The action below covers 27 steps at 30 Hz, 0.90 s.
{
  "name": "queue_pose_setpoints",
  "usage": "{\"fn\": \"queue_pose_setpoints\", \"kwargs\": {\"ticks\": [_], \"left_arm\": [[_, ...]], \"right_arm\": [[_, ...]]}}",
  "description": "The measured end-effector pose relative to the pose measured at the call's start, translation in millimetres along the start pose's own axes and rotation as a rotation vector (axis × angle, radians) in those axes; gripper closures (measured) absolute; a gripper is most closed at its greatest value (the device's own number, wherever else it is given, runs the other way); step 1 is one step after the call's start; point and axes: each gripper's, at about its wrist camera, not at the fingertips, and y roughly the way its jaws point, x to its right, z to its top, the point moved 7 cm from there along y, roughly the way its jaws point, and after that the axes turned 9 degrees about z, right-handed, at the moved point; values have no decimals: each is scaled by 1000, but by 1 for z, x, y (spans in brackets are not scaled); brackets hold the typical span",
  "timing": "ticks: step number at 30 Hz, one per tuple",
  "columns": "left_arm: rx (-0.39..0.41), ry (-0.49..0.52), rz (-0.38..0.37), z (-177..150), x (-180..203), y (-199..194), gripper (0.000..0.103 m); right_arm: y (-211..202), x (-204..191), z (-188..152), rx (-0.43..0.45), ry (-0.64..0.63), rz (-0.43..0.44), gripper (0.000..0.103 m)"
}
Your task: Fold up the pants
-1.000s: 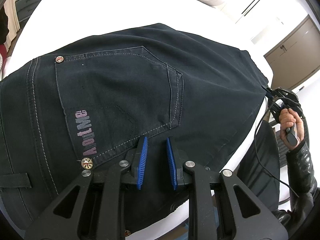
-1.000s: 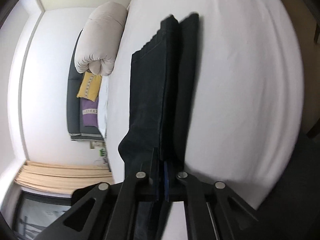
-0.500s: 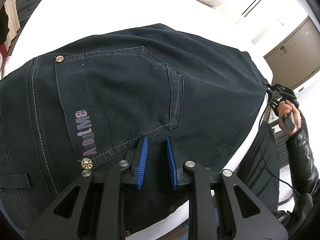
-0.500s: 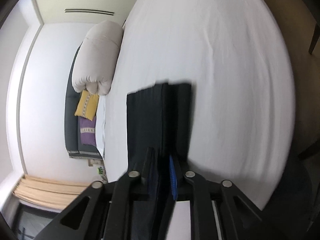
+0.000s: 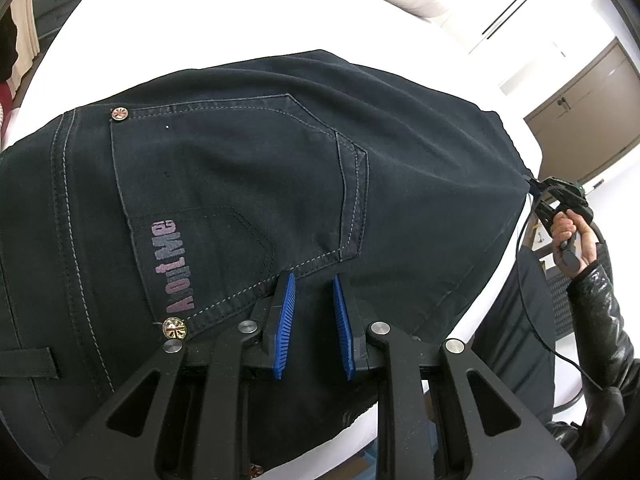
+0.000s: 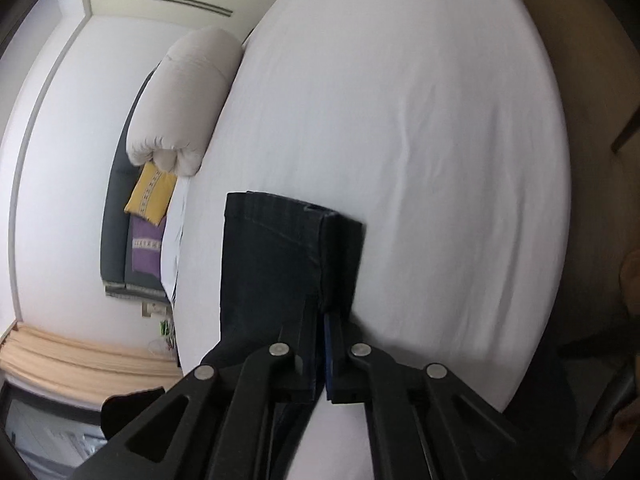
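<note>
Dark navy pants [image 5: 248,184] lie on a white bed, back pocket with pink lettering up. My left gripper [image 5: 313,292] is open, its blue pads [image 5: 285,312] hovering just over the seat of the pants below the pocket. My right gripper [image 6: 322,320] is shut on the hem end of the pant legs [image 6: 280,264], which it holds above the sheet. The right gripper also shows in the left wrist view [image 5: 560,196], at the far right end of the pants, held by a hand in a black sleeve.
The white bed sheet [image 6: 420,128] stretches ahead of the right gripper. A rolled white duvet [image 6: 188,96] and yellow and purple cushions [image 6: 150,192] lie at the bed's head. A brown cabinet [image 5: 588,120] stands beyond the bed's right edge.
My right gripper has pulled the leg ends in, so much less leg length shows ahead of it. The left gripper has stayed open and still over the seat.
</note>
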Motion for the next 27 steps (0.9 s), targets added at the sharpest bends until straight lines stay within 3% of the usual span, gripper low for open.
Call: {"fn": "queue_pose_setpoints", "kwargs": {"ticks": [1, 3, 4, 5, 6, 8, 9, 11, 14, 17, 27], "left_arm": [[1, -1, -2, -1, -1, -1, 84], [4, -3, -3, -2, -2, -2, 84], [6, -1, -2, -2, -2, -3, 84], [8, 0, -2, -2, -2, -3, 84], [9, -1, -3, -3, -2, -3, 84], [12, -4, -9, -3, -3, -3, 84], [13, -4, -10, -3, -4, -3, 84], [16, -10, -17, -4, -5, -5, 84], [18, -14, -27, -6, -9, -7, 84], [19, -15, -32, -7, -13, -10, 84], [23, -23, -38, -7, -20, -14, 84]], "right_arm": [[-6, 0, 1, 19, 12, -8, 96], [-30, -12, -3, 99, -16, -66, 68], [-38, -24, -11, 107, -46, -49, 54], [-39, -36, -23, 73, -68, -7, 54], [-32, -55, -52, -32, -100, 66, 54], [-19, -76, -103, -190, -134, 127, 54], [-8, -90, -145, -316, -161, 172, 54], [7, -101, -201, -452, -168, 213, 54], [32, -98, -253, -580, -125, 208, 55], [43, -89, -272, -626, -93, 169, 55], [55, -66, -281, -645, -42, 128, 55]]}}
